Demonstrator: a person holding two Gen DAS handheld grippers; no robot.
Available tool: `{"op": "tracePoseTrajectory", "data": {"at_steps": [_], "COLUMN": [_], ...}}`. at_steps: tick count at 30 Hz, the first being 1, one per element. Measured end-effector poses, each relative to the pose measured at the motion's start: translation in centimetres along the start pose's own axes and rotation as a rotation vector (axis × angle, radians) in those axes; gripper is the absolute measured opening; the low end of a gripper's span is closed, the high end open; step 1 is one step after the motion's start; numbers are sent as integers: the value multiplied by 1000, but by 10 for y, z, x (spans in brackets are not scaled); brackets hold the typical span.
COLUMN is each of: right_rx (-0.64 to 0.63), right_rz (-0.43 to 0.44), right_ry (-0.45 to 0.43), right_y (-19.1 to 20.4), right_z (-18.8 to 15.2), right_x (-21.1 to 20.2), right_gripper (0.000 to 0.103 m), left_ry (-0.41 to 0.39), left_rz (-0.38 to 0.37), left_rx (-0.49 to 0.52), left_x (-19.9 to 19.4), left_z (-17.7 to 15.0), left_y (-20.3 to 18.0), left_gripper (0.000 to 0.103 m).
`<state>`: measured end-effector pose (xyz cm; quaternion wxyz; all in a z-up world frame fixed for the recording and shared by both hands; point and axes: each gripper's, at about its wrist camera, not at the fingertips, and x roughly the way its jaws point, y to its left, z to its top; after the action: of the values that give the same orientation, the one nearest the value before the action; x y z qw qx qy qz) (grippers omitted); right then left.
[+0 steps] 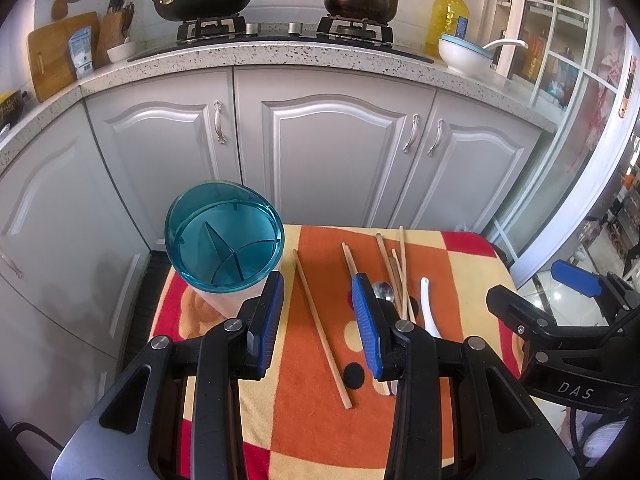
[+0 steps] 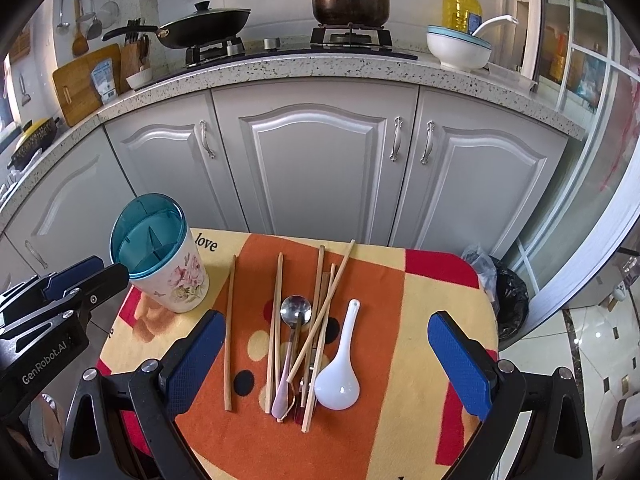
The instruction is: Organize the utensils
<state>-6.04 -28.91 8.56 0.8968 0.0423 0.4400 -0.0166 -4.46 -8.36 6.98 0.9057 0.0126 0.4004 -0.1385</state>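
A floral utensil holder (image 2: 168,268) with a teal divided insert (image 1: 224,236) stands at the table's far left. Several wooden chopsticks (image 2: 276,332) lie spread on the cloth; one single chopstick (image 1: 320,326) lies apart to the left. A metal spoon (image 2: 295,310) with a pink handle and a white ceramic spoon (image 2: 338,376) lie among them. My left gripper (image 1: 320,320) is open and empty, with the single chopstick between its fingers. My right gripper (image 2: 328,364) is wide open and empty above the pile.
The small table carries an orange, yellow and red cloth (image 2: 432,292). Grey kitchen cabinets (image 2: 320,168) stand behind, with a stove (image 2: 288,46) and pots on the counter. A black rubbish bag (image 2: 508,296) sits to the table's right.
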Motion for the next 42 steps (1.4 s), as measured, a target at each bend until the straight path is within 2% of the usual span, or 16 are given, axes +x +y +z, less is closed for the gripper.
{"op": "tracePoseTrajectory", "data": {"at_steps": [20,31,39,42], "right_rx": [0,41,65,63], "right_rz": [23,70,98,120], "right_ry": [41,97,174,195], "right_y": [1,-20,-43,-46], "right_z": [-4,-21,-27,-25], "right_x": [10,38,82,99], "right_gripper": [101,101,74,69], "left_ry": [37,141,222,261], "left_rz": [-10,-39,-56,-49], "left_rx": [-6,-37,-33,-27], "left_x": [11,47,96,119], "left_z": [-4,-34,-57,-62], "left_y": [-1,9,0,-4], "left_gripper": [34,34,34,34]}}
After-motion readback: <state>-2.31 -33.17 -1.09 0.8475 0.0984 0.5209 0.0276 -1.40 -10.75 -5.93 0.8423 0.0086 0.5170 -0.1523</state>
